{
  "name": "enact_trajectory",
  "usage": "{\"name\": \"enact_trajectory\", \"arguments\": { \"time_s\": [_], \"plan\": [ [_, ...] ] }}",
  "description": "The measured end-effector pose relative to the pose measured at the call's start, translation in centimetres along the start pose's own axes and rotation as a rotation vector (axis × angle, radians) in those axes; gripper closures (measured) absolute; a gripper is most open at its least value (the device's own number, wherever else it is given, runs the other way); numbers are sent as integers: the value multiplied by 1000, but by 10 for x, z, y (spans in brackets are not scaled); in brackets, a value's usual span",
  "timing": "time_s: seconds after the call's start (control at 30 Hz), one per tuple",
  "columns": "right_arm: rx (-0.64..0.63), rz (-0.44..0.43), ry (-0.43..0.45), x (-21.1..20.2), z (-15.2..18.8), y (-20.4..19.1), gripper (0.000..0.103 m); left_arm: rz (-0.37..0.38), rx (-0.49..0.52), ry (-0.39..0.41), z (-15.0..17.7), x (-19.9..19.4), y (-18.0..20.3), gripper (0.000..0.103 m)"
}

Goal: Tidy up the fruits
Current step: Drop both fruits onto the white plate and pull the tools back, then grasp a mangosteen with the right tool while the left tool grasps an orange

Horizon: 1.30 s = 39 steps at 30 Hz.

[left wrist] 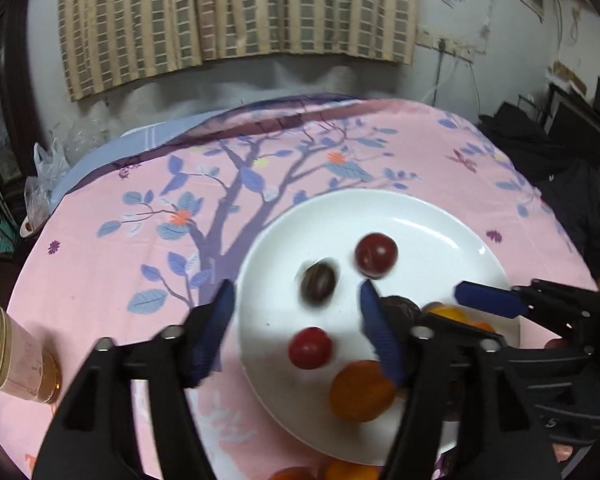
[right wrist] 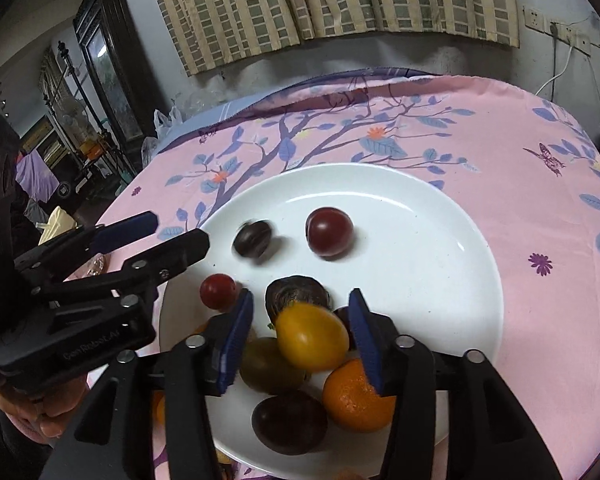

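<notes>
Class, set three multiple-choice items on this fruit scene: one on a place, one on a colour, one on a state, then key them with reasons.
1. Where does the fruit lie?
A. on the white plate
B. in a basket
C. in a bowl

2. What colour is the tablecloth?
A. green
B. pink
C. black

3. What do the right gripper fingers hold?
A. a bottle
B. a spoon
C. nothing

Key: 1 A, the fruit rests on the plate. 2 B, pink with a tree print. 3 C, the fingers stand apart above the yellow fruit, not pressing it.

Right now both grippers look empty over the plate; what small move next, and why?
Probably pause: the dark fruit is blurred, seemingly rolling on the white plate. Both the left gripper and right gripper are open, holding nothing.
</notes>
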State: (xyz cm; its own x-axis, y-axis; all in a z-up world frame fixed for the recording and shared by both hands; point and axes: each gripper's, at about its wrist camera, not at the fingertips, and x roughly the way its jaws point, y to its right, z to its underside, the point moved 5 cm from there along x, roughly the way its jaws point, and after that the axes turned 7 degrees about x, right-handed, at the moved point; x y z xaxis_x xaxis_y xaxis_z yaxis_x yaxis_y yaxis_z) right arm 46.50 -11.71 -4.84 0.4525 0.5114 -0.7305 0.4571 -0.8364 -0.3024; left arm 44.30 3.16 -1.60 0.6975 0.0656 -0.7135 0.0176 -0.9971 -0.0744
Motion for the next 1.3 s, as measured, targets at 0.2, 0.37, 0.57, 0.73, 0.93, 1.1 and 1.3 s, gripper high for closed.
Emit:
{"name": "enact_trajectory", "arguments": {
  "time_s": [0.2,0.37,0.57,0.73,0.93,1.1,1.3],
  "plan": [
    [-40,12,39,-28,11,-15,45,-34,24,41,2,-24,0,29],
    [-71,-3,38,-49,35,-34,45,-29,33,52,15,-47,3,25],
    [-92,-10,6,-61,80,-52,45,-33,4,15,49,-63,-4,23],
    [-96,3,-44,-71,135,-62,45,-41,-4,-9,79,-74,-10,20],
    [-136,57,-115,-69,182,-71,45,-34,9,-22,103,-80,-9,20],
    [-173,124,-148,-64,196,-76,45,-17,13,-22,115,-83,-8,20],
    [-192,172,-156,-59,201,-77,50,-6,2,-41,125,-78,-13,20]
  ]
}}
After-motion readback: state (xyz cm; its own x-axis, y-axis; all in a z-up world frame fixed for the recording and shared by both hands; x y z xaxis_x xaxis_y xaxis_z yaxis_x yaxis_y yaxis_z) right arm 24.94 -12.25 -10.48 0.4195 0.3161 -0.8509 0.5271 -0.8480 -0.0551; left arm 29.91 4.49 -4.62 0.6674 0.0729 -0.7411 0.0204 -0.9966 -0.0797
